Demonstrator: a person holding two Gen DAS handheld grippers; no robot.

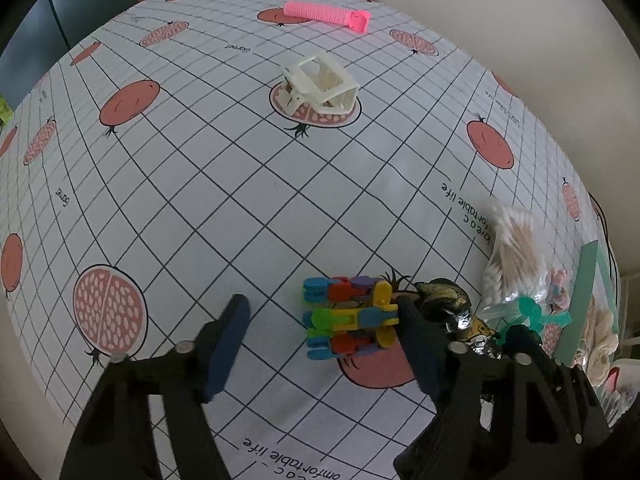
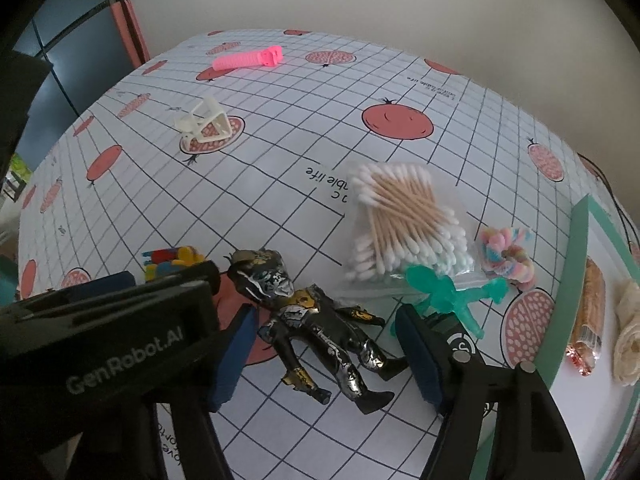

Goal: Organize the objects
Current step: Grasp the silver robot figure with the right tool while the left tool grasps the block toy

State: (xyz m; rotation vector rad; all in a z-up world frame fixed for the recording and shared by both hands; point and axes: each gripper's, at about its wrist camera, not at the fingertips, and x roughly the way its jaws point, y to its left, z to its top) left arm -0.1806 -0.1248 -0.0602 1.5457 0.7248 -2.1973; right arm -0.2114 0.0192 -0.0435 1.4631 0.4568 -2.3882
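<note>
A multicoloured block toy (image 1: 348, 316) lies on the tablecloth between the fingers of my open left gripper (image 1: 324, 340), close against the right-hand finger (image 1: 416, 344). A black, gold and silver action figure (image 2: 316, 320) lies on its back between the fingers of my open right gripper (image 2: 326, 360), touching neither pad. In the left wrist view the figure (image 1: 444, 300) shows just behind the right-hand finger. The left gripper's body (image 2: 120, 340) fills the left of the right wrist view, half hiding the block toy (image 2: 172, 260).
A cream hair claw (image 1: 320, 88) and a pink ribbed comb (image 1: 324, 14) lie farther back. A bag of cotton swabs (image 2: 404, 216), a teal figure (image 2: 452, 296) and pastel candy (image 2: 506, 256) sit right. A green-rimmed tray (image 2: 580, 240) holds an orange packet (image 2: 588, 320) and cream cloth (image 2: 632, 340).
</note>
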